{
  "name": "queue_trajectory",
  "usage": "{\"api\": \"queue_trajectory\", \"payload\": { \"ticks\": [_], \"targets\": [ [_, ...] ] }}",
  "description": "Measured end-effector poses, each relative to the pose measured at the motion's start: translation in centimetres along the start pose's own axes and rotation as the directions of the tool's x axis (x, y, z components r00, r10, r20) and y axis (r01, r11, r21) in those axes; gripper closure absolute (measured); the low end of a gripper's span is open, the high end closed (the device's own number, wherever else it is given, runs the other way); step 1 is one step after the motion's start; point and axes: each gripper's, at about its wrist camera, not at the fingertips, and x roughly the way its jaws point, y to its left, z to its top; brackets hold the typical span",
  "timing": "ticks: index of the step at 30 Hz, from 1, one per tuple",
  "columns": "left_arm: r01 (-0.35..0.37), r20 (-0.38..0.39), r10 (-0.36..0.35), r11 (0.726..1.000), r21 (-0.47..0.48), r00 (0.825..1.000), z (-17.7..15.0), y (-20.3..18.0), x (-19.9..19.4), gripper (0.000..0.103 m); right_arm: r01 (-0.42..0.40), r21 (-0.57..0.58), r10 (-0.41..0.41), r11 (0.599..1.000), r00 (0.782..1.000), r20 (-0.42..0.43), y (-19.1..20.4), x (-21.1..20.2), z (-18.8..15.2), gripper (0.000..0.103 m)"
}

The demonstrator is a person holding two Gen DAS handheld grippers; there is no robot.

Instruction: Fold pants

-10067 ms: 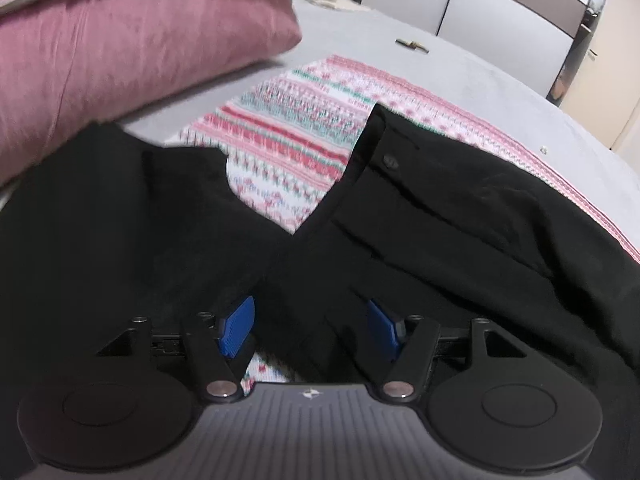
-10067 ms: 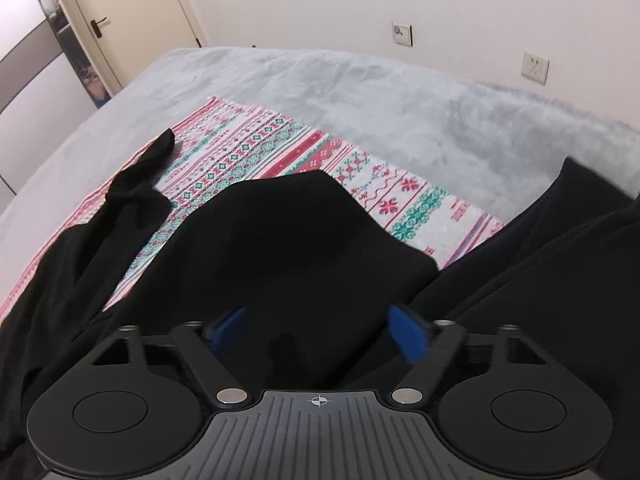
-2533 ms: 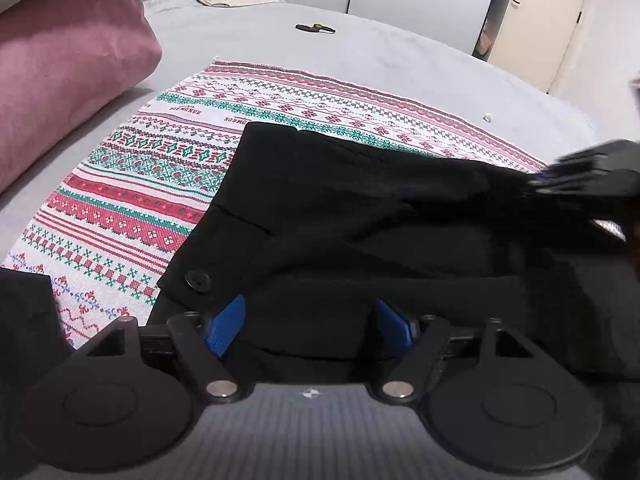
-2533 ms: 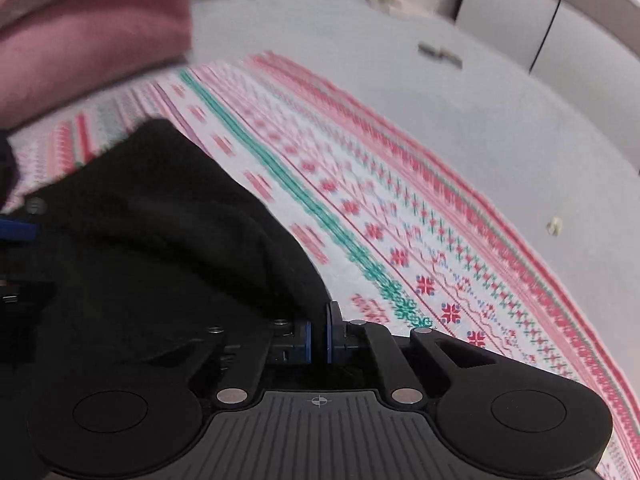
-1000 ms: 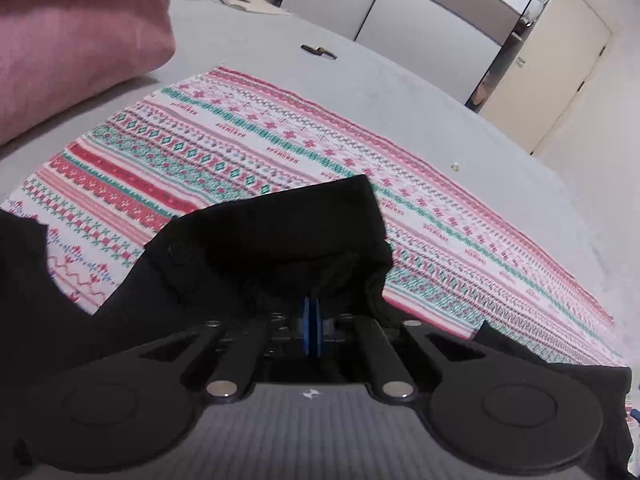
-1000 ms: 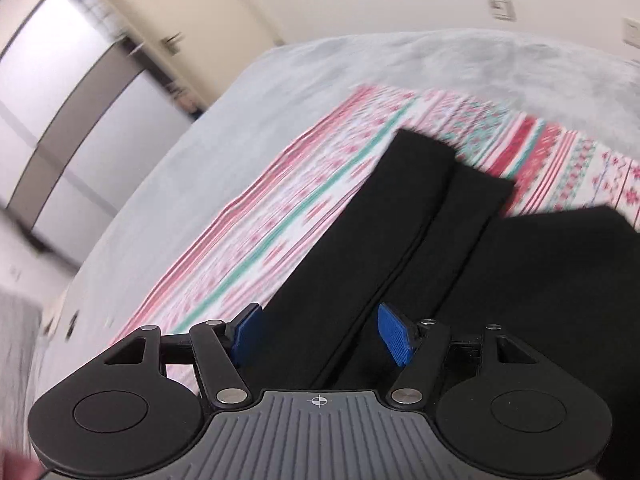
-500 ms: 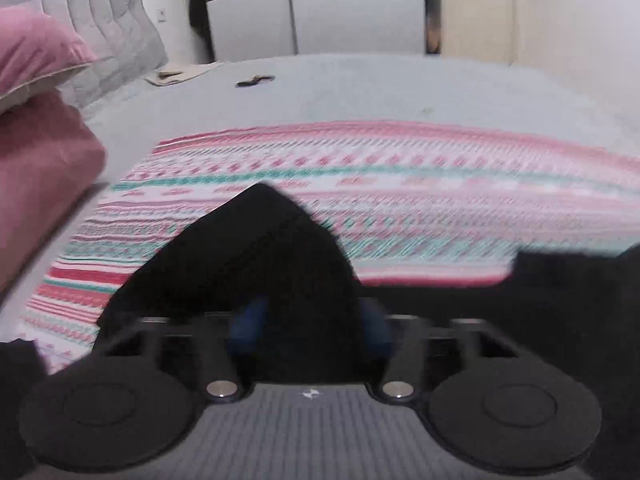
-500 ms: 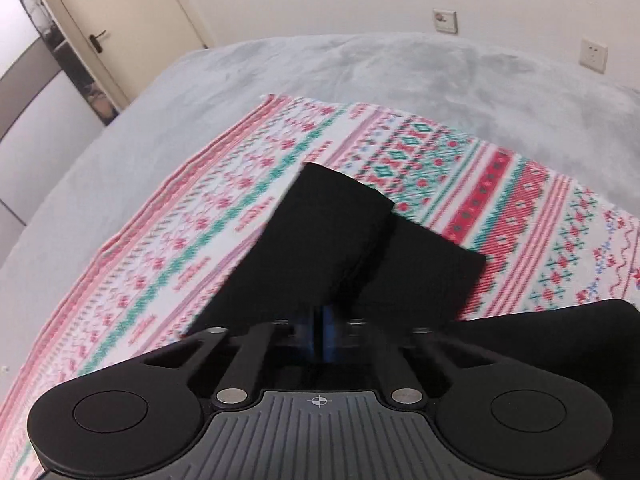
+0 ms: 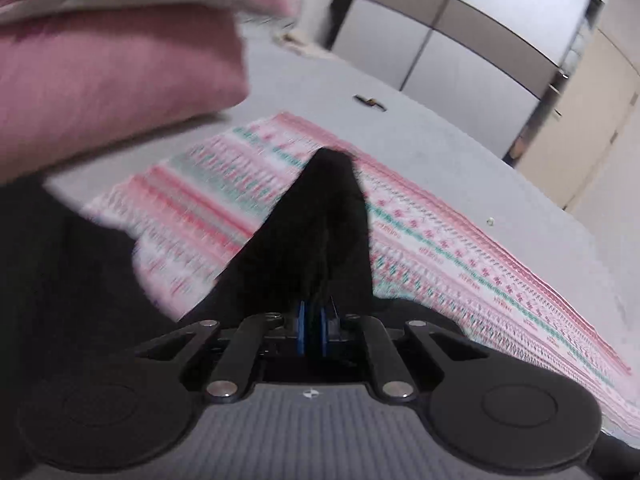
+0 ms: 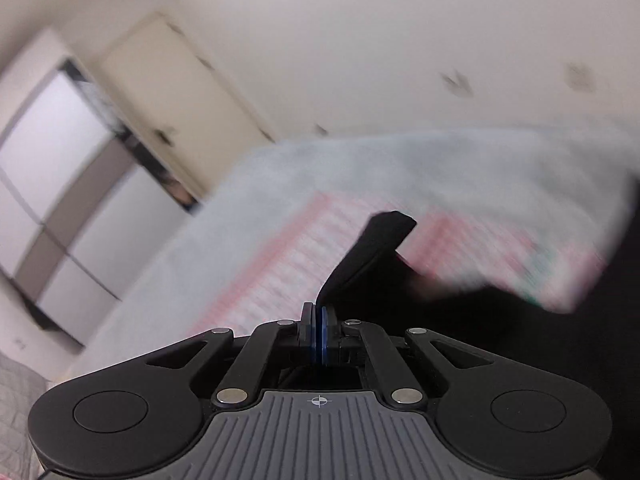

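Note:
The black pants (image 9: 316, 236) lie over a red, white and green patterned blanket (image 9: 460, 248) on a grey bed. My left gripper (image 9: 313, 320) is shut on a fold of the black pants, which rises in a peak ahead of the blue pads. In the right wrist view, my right gripper (image 10: 319, 332) is shut on a pants leg end (image 10: 372, 252) and holds it lifted above the blanket (image 10: 280, 268). More black fabric (image 10: 520, 320) hangs at the right. Both views are blurred by motion.
A pink pillow (image 9: 100, 72) lies at the upper left. The grey bed cover (image 9: 440, 136) stretches beyond the blanket, with a small dark object (image 9: 370, 102) on it. Wardrobe doors (image 9: 460, 40) and a beige door (image 10: 180, 92) stand behind.
My left gripper has closed on the pants fold and swung toward the pillow. My right gripper has lifted the pants leg end up off the blanket, tilting toward the wall.

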Motion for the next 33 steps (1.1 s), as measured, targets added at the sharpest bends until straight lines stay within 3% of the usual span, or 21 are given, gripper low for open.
{"api": "queue_trajectory", "payload": {
  "ticks": [2,5,13,18,20,22,23,25,28,29,31,33],
  "targets": [
    [0.002,-0.018,-0.002,1.000,-0.016,1.000,-0.7,1.1,-1.0,0.073,0.014,0.041,-0.012,0.999,0.999,-0.045,-1.6,0.1,-0.4,0.101],
    [-0.011,-0.033,0.010,0.999,-0.036,0.999,-1.7,2.2,-2.5,0.073,0.069,-0.076,-0.072,0.995,0.997,-0.038,-0.9,-0.9,-1.0,0.101],
    [0.010,-0.163,-0.029,0.993,-0.118,0.986,-3.7,5.1,-3.7,0.069,0.168,-0.154,-0.180,0.974,0.981,-0.068,-2.6,-2.4,-1.0,0.101],
    [0.015,-0.117,-0.035,0.986,-0.165,0.993,-3.0,5.9,-5.0,0.062,0.192,-0.193,-0.213,0.962,0.973,-0.090,-4.4,-1.8,-0.9,0.101],
    [-0.011,-0.084,0.000,0.991,-0.130,0.996,-2.7,5.7,-5.3,0.062,0.172,-0.210,-0.193,0.962,0.978,-0.082,-4.3,-1.7,-0.9,0.101],
    [-0.023,-0.115,0.008,0.991,-0.129,0.993,-3.0,5.7,-4.6,0.069,0.176,-0.225,-0.198,0.958,0.977,-0.078,-3.8,-1.2,-1.0,0.101],
    [-0.035,-0.130,0.017,0.990,-0.138,0.991,-3.2,5.7,-4.3,0.078,0.173,-0.225,-0.193,0.959,0.979,-0.072,-3.5,-1.1,-0.9,0.101],
    [-0.051,-0.122,0.034,0.989,-0.141,0.992,-3.4,5.8,-4.4,0.078,0.150,-0.208,-0.163,0.967,0.986,-0.045,-3.1,-0.9,-0.7,0.101],
    [-0.055,-0.092,0.044,0.990,-0.128,0.995,-3.4,5.6,-5.6,0.078,0.050,-0.204,-0.044,0.978,0.998,0.035,-1.5,-1.6,-0.3,0.101],
    [-0.057,-0.092,0.046,0.990,-0.129,0.995,-3.4,5.7,-5.9,0.078,-0.006,-0.210,0.023,0.978,0.997,0.078,-0.7,-2.4,-0.1,0.101],
    [-0.060,-0.113,0.047,0.991,-0.118,0.993,-3.8,5.8,-5.8,0.078,-0.101,-0.249,0.150,0.963,0.971,0.187,0.8,-4.6,0.2,0.101],
    [-0.067,-0.139,0.055,0.994,-0.083,0.989,-4.2,5.8,-5.3,0.078,-0.074,-0.261,0.133,0.962,0.967,0.216,1.3,-4.9,0.3,0.101]
  ]
}}
